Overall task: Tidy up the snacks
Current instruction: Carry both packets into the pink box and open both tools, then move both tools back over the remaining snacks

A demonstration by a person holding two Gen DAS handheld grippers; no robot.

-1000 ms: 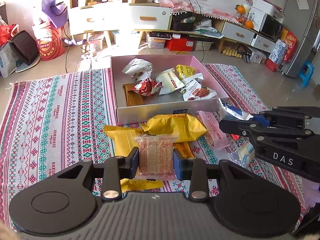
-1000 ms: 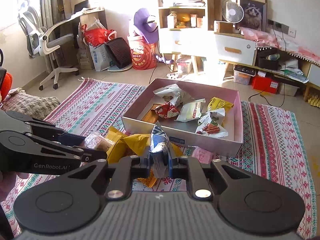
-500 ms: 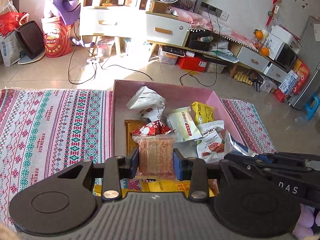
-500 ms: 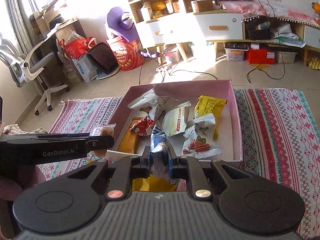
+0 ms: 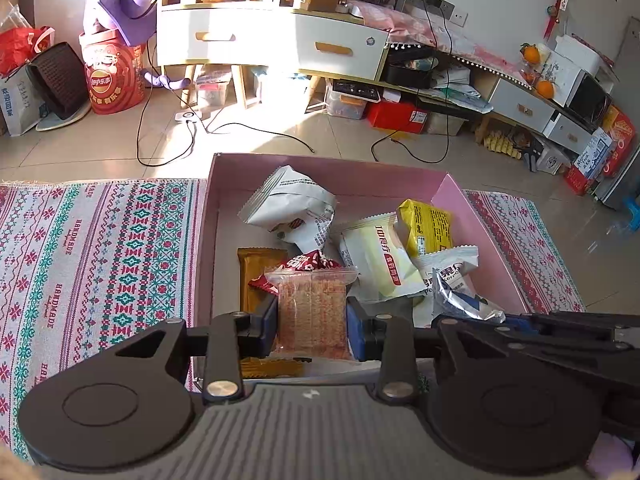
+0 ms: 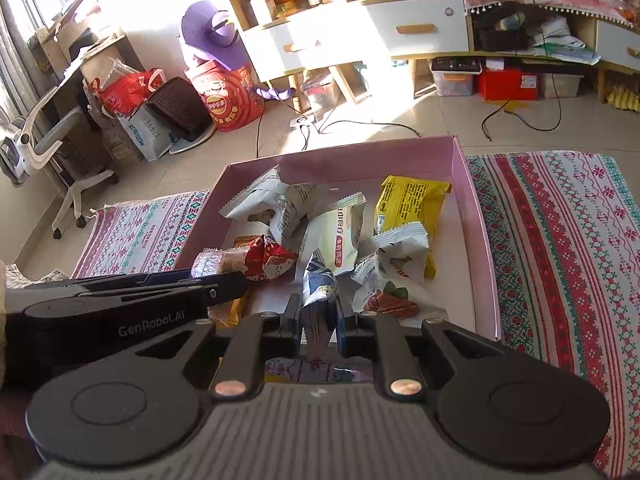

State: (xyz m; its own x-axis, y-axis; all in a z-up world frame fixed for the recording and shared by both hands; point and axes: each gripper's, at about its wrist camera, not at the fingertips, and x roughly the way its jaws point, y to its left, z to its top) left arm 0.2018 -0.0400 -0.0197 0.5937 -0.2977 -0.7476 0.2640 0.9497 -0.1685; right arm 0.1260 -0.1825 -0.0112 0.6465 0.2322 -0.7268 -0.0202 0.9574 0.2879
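A pink box point(image 5: 460, 196) point(image 6: 466, 184) on a patterned rug holds several snack packets, among them a white one point(image 5: 292, 208), a yellow one point(image 5: 426, 226) point(image 6: 408, 200) and a red one point(image 6: 268, 258). My left gripper point(image 5: 312, 320) is shut on a clear packet of reddish wafers point(image 5: 311, 312) and holds it over the box's near part. My right gripper point(image 6: 319, 318) is shut on a silver and blue packet point(image 6: 318, 292) point(image 5: 460, 302), also over the box's near edge. Each gripper shows in the other's view, close alongside.
The woven rug point(image 5: 100, 248) point(image 6: 560, 248) spreads to both sides of the box. Behind it are tiled floor with cables point(image 5: 192, 120), a red Lay's bucket point(image 5: 110, 80), white drawers point(image 5: 272, 44) and an office chair point(image 6: 44, 148).
Both grippers have moved forward from the rug in front of the box to over its inside, each carrying its packet. The loose yellow and pink packets on the rug have dropped out of view.
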